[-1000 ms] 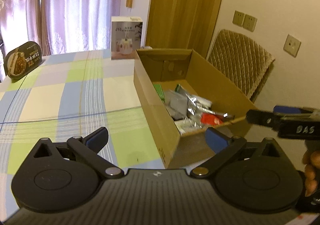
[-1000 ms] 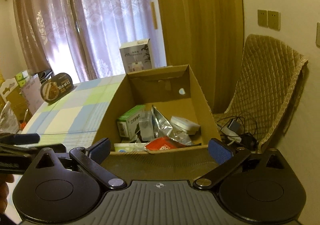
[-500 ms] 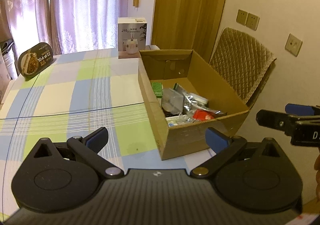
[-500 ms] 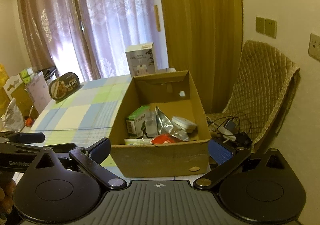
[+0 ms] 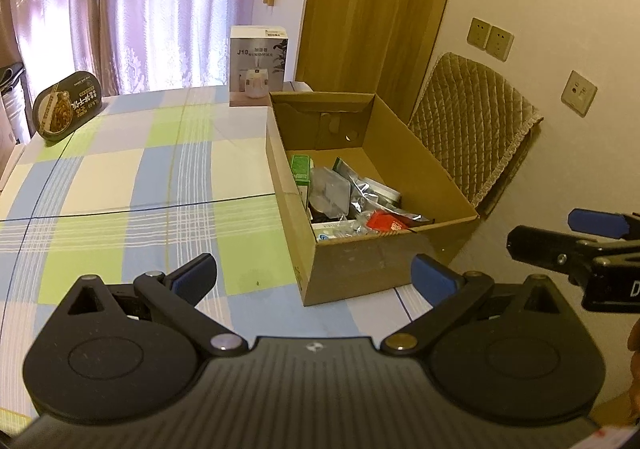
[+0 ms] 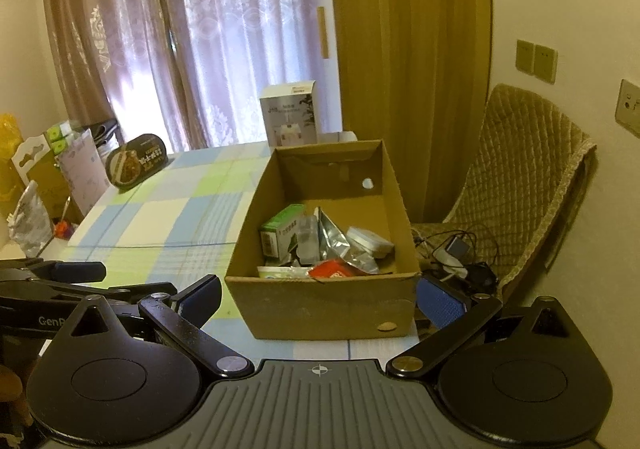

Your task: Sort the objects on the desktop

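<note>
Though near box (image 6: 320,305), tongs (image 6: 318,295) agape, empty.

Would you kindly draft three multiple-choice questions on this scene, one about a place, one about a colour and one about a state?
1. Where does the white humidifier box stand?
A. Inside the cardboard box
B. On the table behind the cardboard box
C. On the chair

2. What colour is the small carton at the left inside the cardboard box?
A. Green and white
B. Purple
C. Orange

3. How are the left gripper and right gripper?
A. Both shut on packets
B. Left open, right shut on a carton
C. Both open, holding nothing

Answers:
1 B: it stands on the checked tablecloth just past the cardboard box's far wall.
2 A: its faces show green with white.
3 C: each wrist view shows the blue pads wide apart with nothing between them.
</note>
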Tool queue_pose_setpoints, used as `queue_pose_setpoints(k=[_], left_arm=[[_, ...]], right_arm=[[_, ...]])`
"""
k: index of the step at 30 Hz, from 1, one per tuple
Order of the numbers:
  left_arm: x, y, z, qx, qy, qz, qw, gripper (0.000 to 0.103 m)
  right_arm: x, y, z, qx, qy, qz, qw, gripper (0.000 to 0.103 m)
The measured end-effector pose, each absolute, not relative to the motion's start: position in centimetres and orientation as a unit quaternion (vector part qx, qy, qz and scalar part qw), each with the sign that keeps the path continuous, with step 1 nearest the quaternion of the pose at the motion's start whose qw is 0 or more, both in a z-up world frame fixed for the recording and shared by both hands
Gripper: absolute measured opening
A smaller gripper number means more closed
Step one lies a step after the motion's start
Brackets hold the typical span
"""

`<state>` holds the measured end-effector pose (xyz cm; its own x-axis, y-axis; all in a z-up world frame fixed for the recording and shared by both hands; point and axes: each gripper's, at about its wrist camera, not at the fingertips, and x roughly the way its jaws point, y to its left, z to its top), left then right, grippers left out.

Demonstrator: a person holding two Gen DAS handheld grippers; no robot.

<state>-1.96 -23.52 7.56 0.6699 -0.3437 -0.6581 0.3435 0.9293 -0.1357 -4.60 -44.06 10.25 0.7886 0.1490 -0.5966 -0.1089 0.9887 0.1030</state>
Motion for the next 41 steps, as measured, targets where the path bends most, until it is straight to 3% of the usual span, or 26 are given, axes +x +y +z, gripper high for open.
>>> queue_pose_setpoints(k=[41], left_arm=[[-2.8, -23.7, 6.7, 0.001, 0.366, -0.191, 0.911, 0.102]], right_arm=[[-6.2, -43.9, 9.4, 0.028, 0.333, 0.061, 0.941, 0.101]])
